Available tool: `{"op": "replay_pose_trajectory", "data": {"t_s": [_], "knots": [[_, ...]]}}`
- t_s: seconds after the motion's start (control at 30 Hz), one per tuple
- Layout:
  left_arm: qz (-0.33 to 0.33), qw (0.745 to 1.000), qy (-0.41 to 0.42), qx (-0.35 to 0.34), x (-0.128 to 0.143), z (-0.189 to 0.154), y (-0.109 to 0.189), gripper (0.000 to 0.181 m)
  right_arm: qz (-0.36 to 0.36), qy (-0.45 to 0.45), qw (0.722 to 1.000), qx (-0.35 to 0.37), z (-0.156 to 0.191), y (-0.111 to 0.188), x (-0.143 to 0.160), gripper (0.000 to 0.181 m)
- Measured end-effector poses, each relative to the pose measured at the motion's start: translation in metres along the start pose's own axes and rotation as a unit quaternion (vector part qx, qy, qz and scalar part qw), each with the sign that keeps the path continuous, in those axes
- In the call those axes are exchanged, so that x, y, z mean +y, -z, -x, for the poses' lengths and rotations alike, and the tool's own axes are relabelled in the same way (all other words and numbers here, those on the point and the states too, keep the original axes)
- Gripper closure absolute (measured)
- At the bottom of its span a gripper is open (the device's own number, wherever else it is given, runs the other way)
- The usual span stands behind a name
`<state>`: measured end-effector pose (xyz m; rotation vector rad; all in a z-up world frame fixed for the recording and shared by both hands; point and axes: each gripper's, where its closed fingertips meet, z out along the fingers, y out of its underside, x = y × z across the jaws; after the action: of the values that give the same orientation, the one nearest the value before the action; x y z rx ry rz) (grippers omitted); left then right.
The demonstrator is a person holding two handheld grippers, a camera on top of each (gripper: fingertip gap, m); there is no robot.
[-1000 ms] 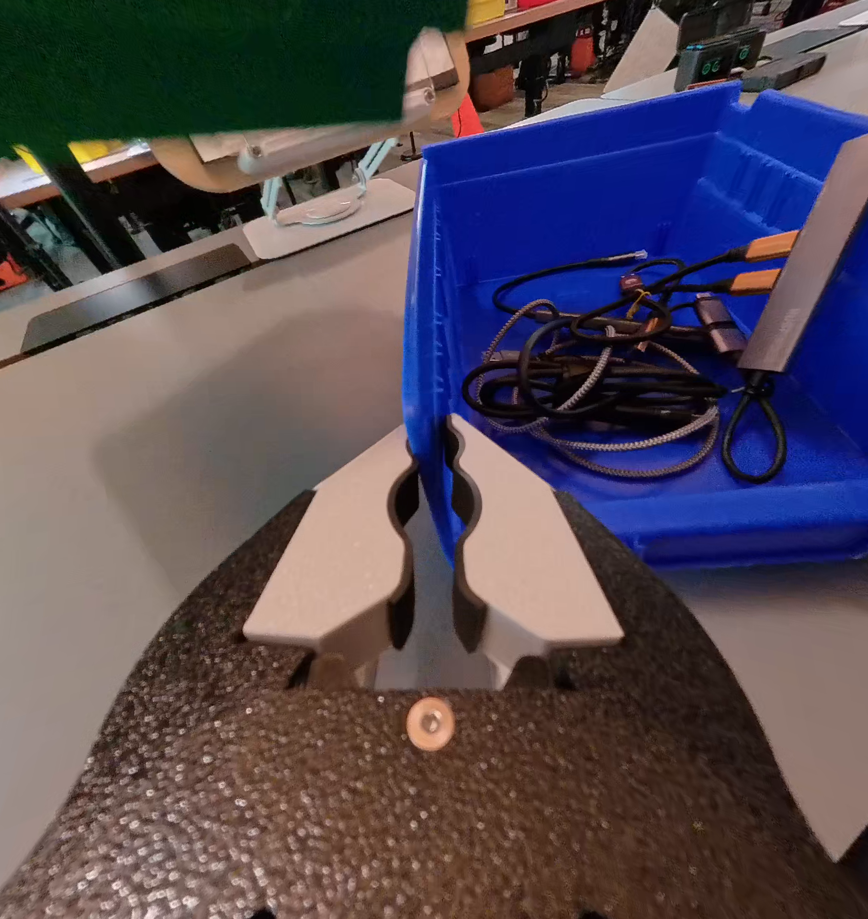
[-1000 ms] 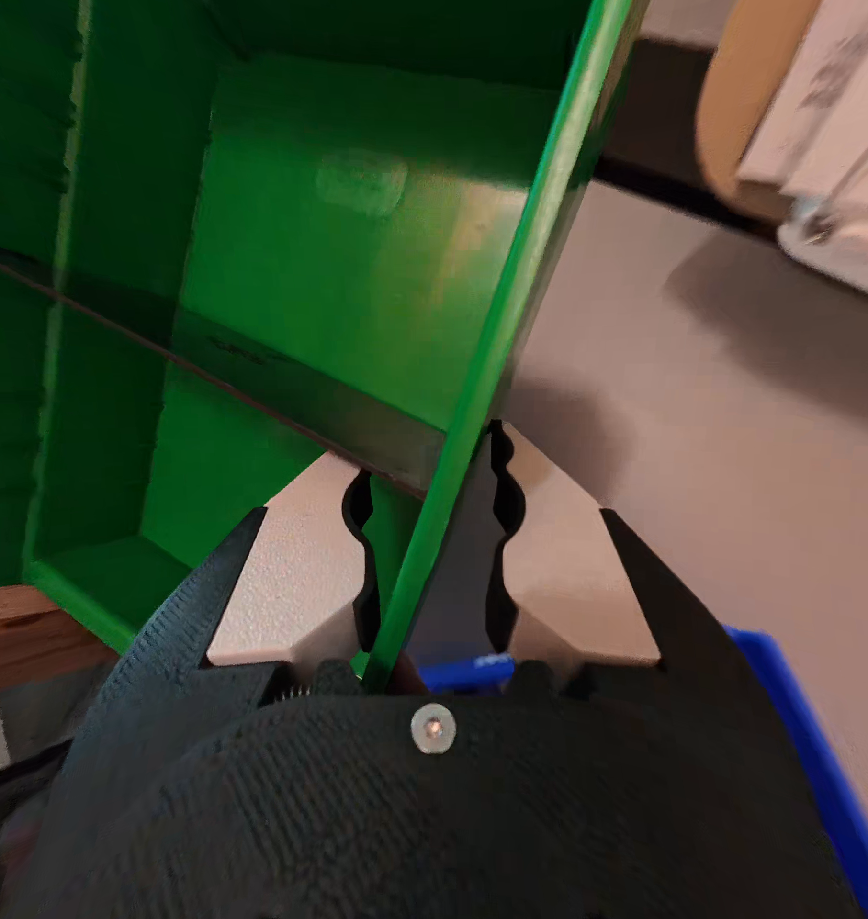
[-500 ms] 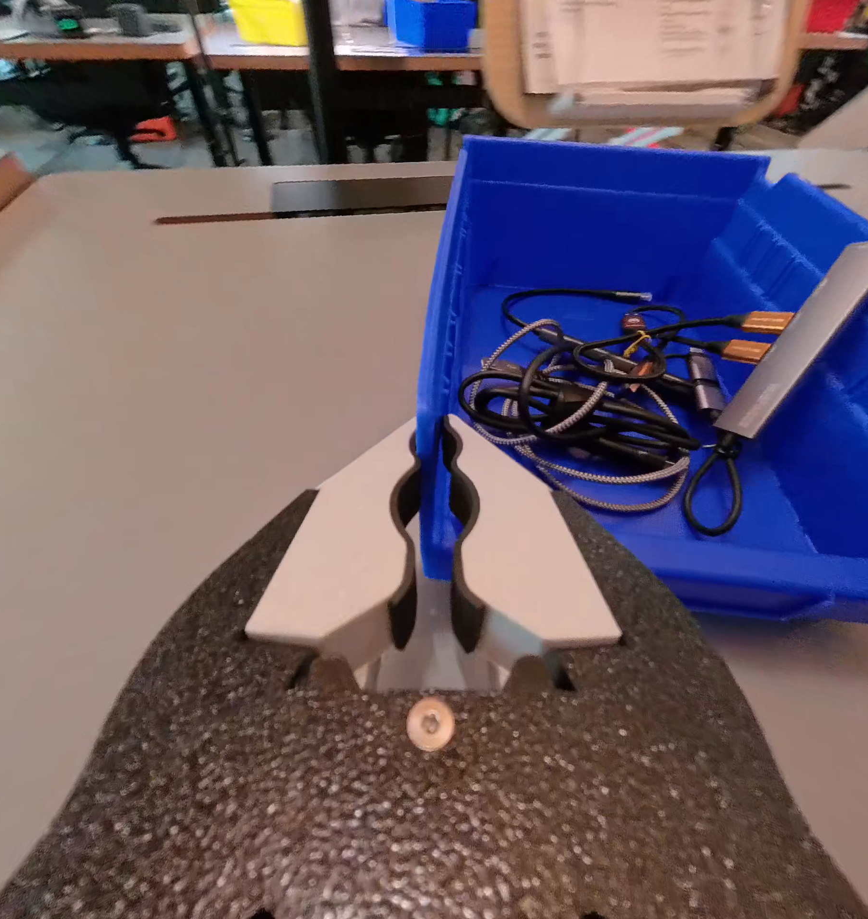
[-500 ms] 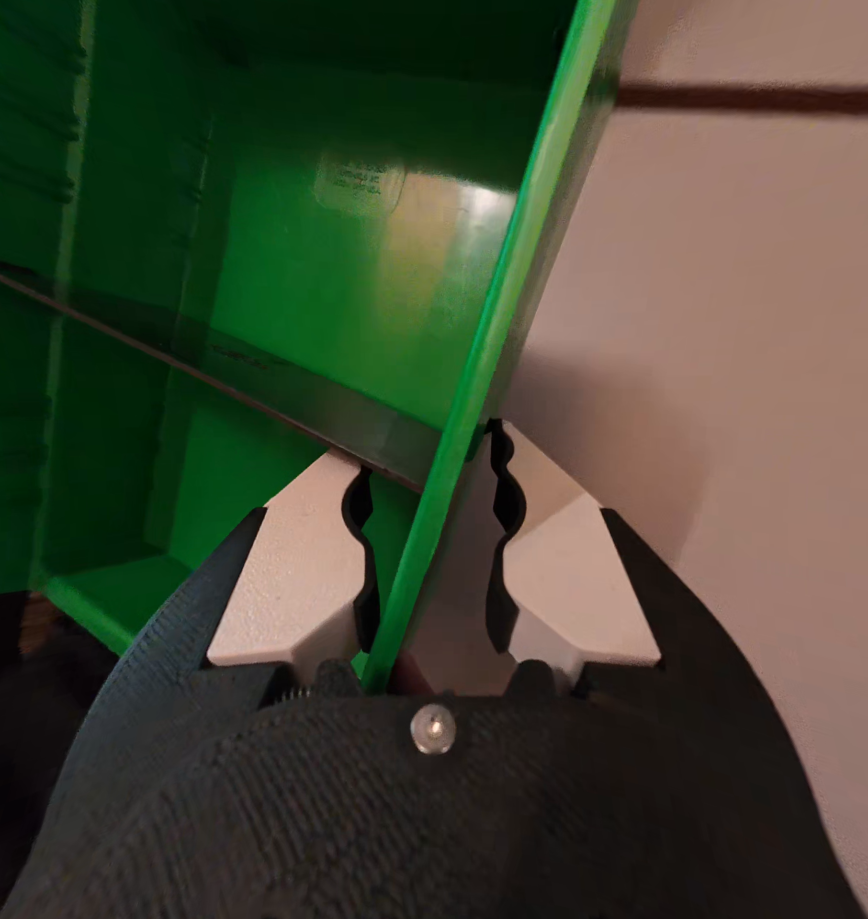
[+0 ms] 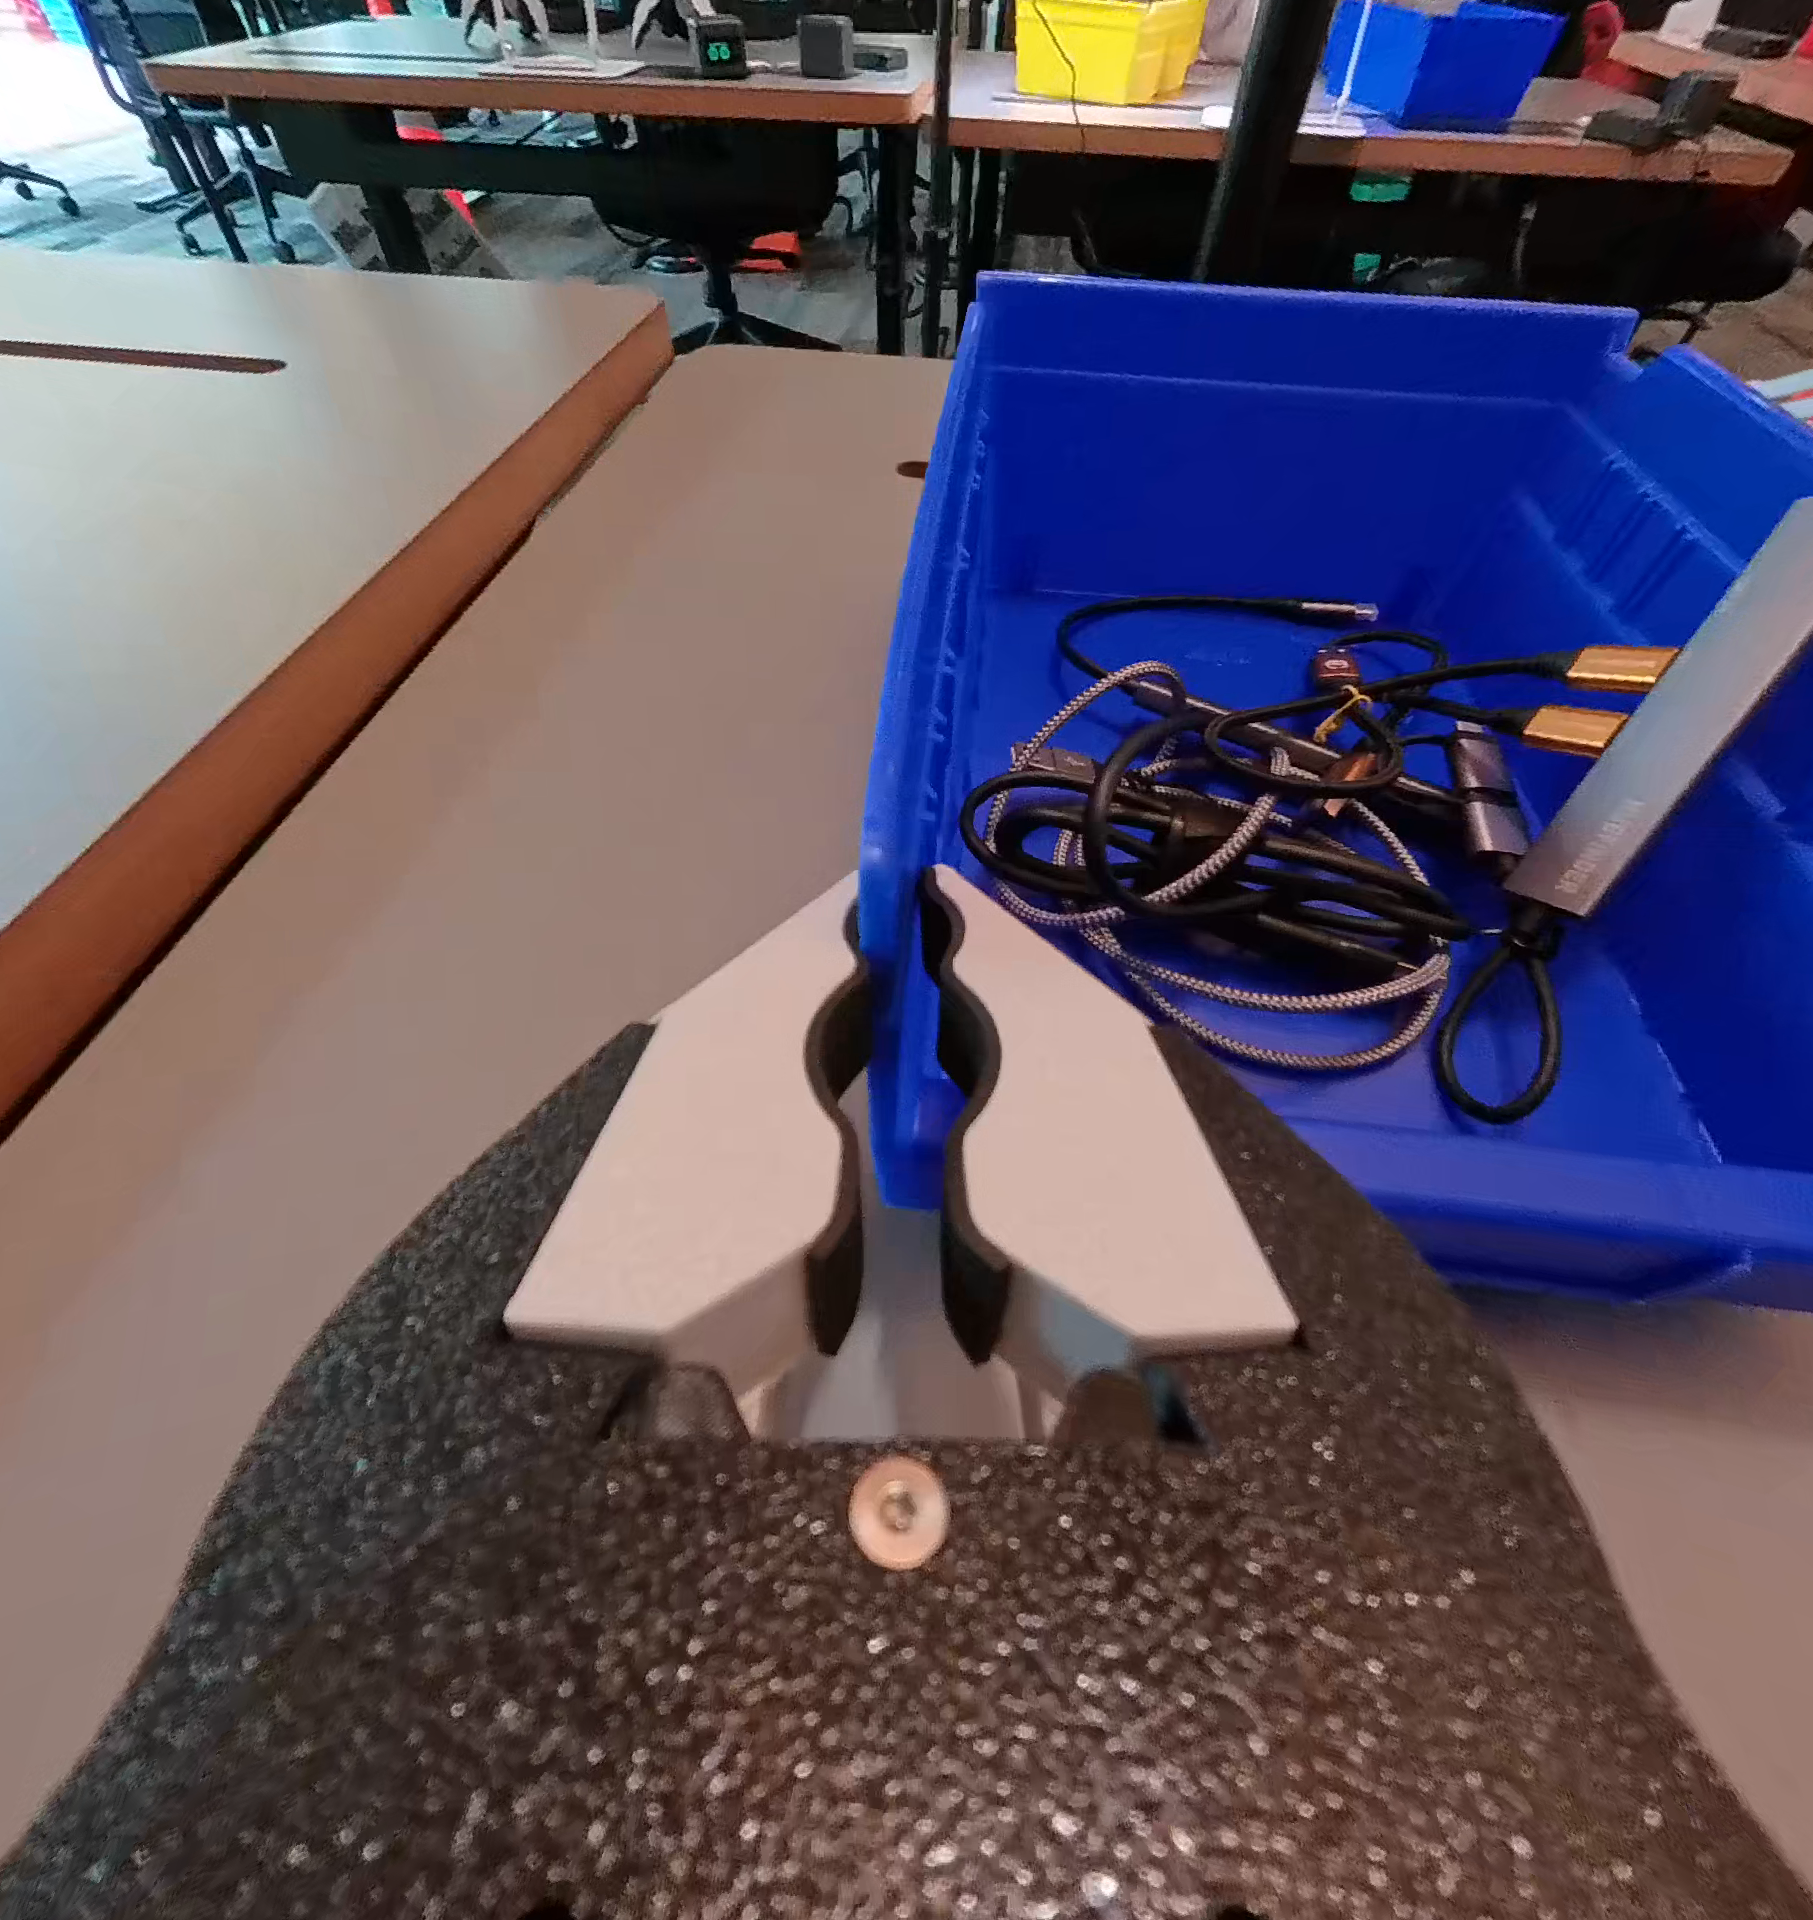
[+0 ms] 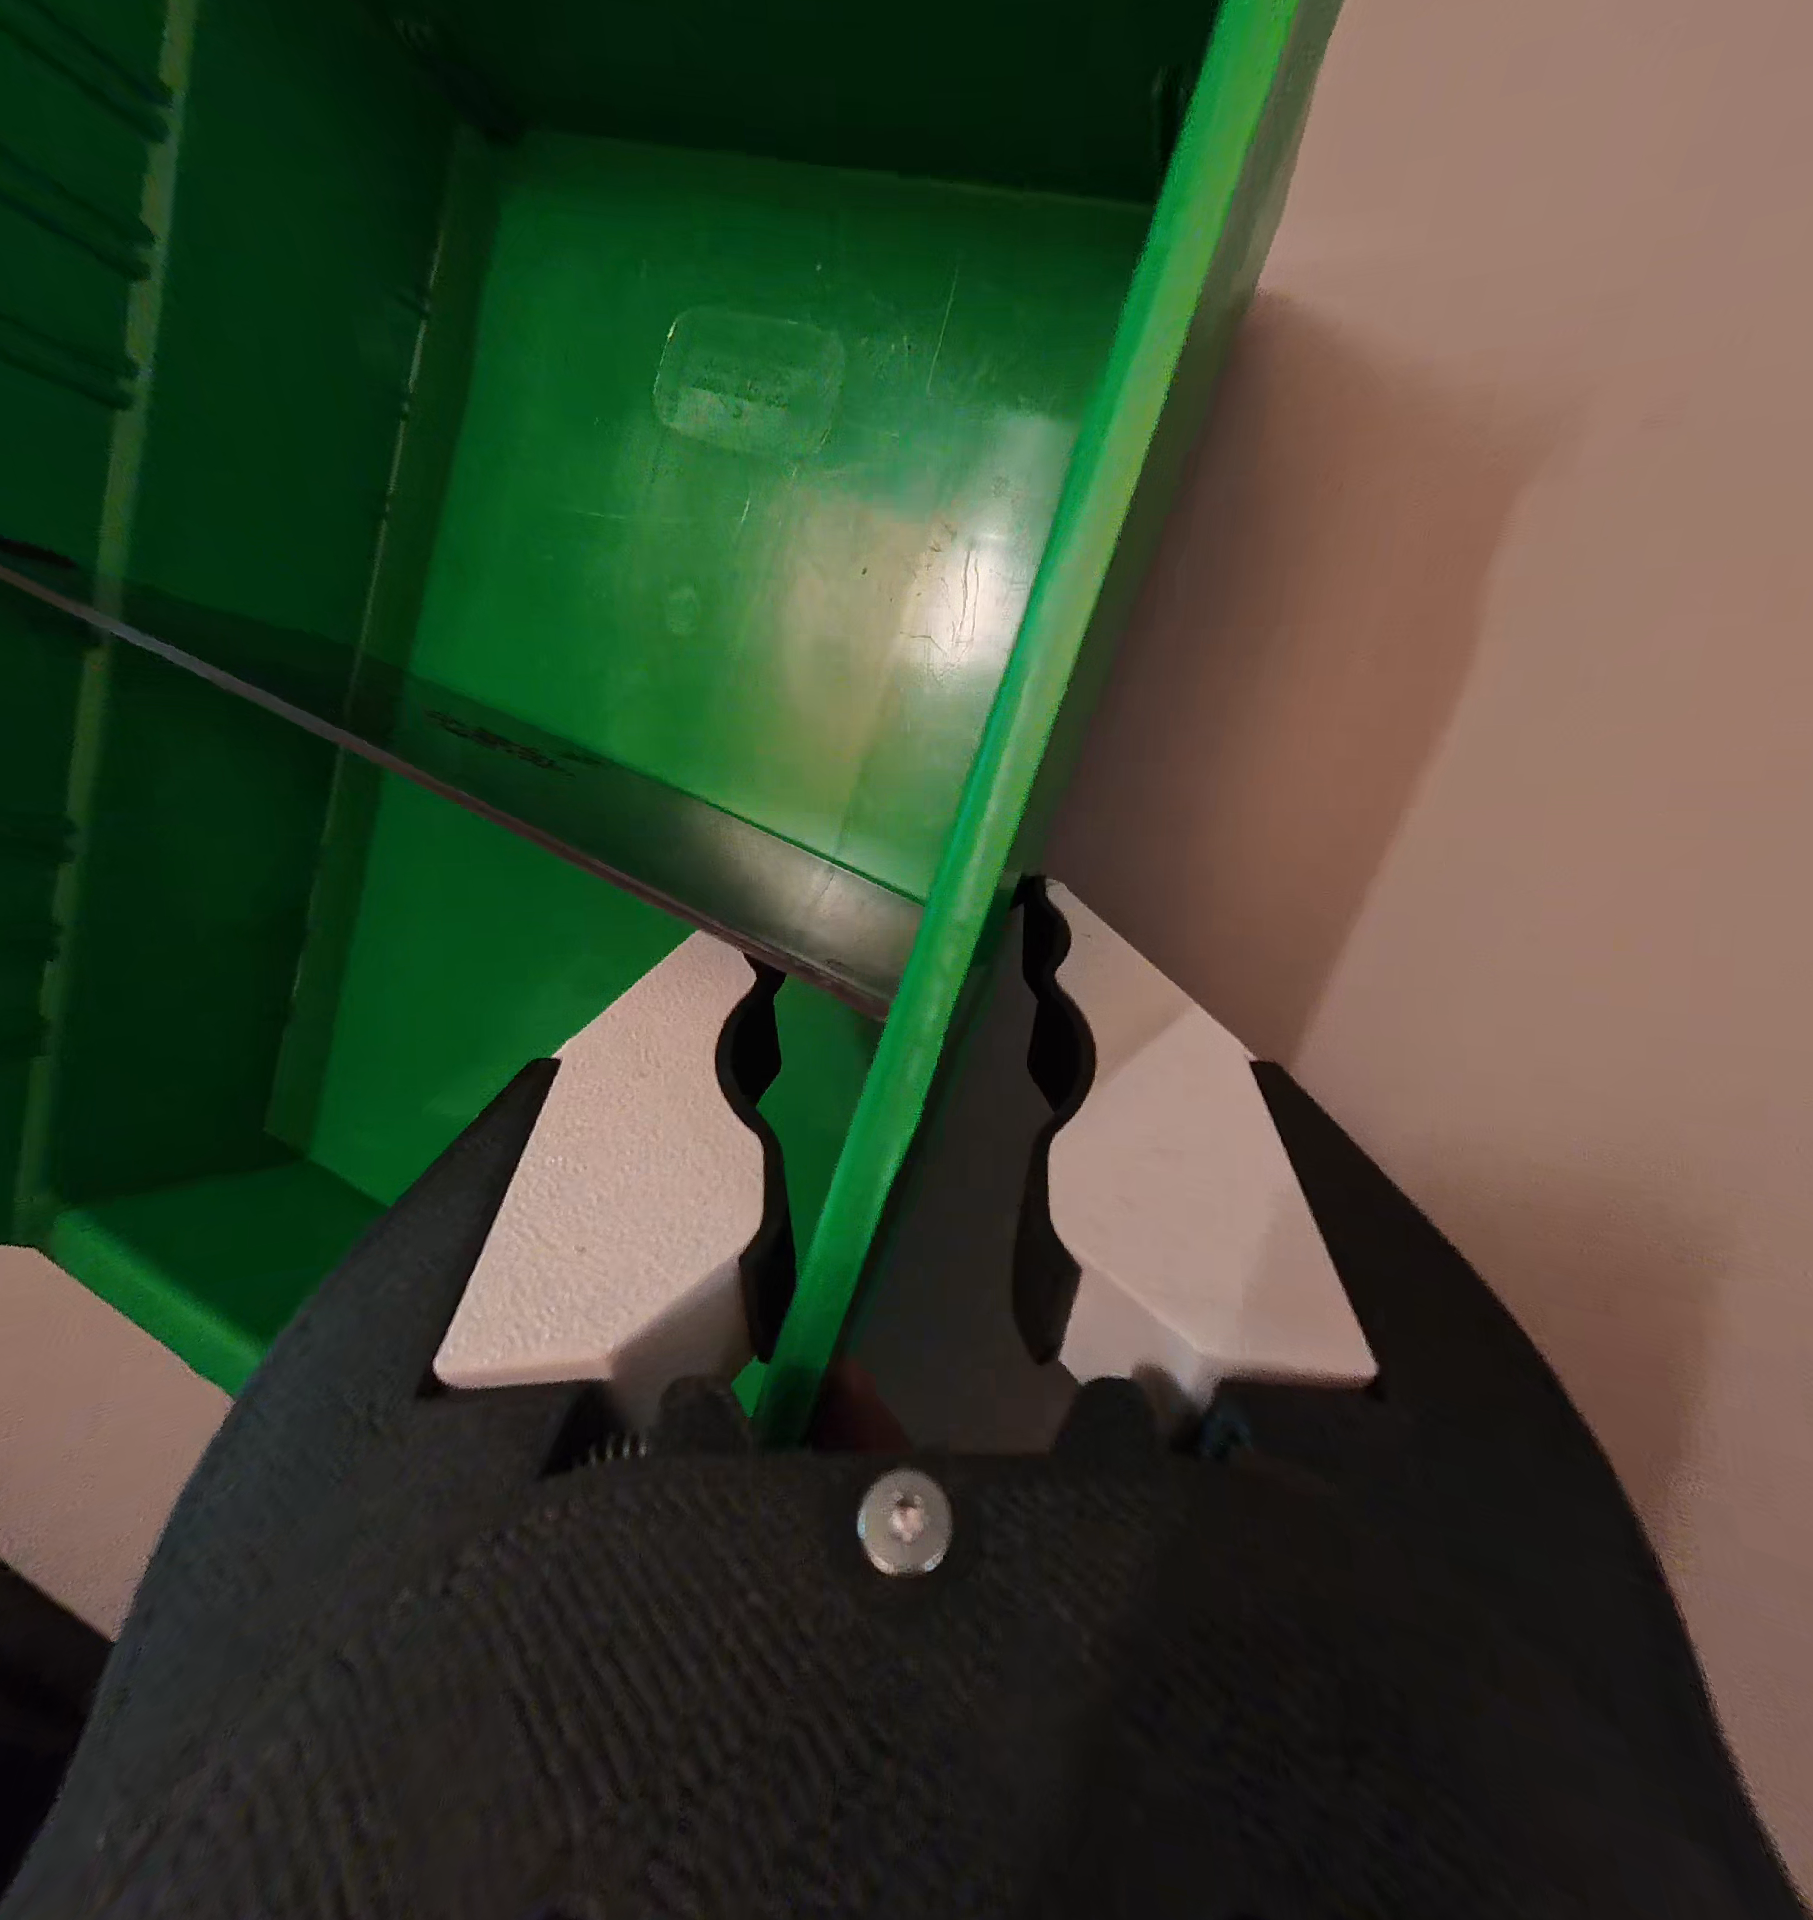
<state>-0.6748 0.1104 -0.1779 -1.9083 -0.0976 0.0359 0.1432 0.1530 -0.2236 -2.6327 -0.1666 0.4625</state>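
Observation:
My left gripper is shut on the near-left corner wall of a blue plastic bin. The bin holds a tangle of black and braided cables and a flat grey hub leaning on its right wall. My right gripper is shut on the right side wall of a green plastic bin, one finger inside and one outside. The green bin holds nothing but a dark divider plate across it.
Both bins are over a grey table. A second table with a brown edge lies to the left. Behind stand benches with yellow and blue bins and office chairs.
The left gripper and blue bin have swung so the view now faces the room's benches; the green bin and clipboard have left the left view. The right gripper's green bin is now over plain table.

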Motion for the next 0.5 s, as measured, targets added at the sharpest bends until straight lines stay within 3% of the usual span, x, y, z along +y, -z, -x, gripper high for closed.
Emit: {"op": "replay_pose_trajectory", "data": {"t_s": [0.27, 0.43, 0.5], "knots": [[0.001, 1.0, -0.026, -0.018, -0.008, 0.016, -0.022, 0.174, 0.002, 0.033, 0.999, 0.008, -0.009, -0.024, -0.034, 0.131], [0.028, 0.999, -0.032, -0.019, -0.005, 0.019, -0.021, 0.172, -0.013, 0.113, 0.99, 0.084, -0.025, -0.022, -0.048, 0.103], [0.026, 0.998, -0.047, -0.037, -0.012, 0.022, -0.014, 0.158, -0.019, 0.15, 0.979, 0.138, -0.034, -0.013, -0.053, 0.085]]}}
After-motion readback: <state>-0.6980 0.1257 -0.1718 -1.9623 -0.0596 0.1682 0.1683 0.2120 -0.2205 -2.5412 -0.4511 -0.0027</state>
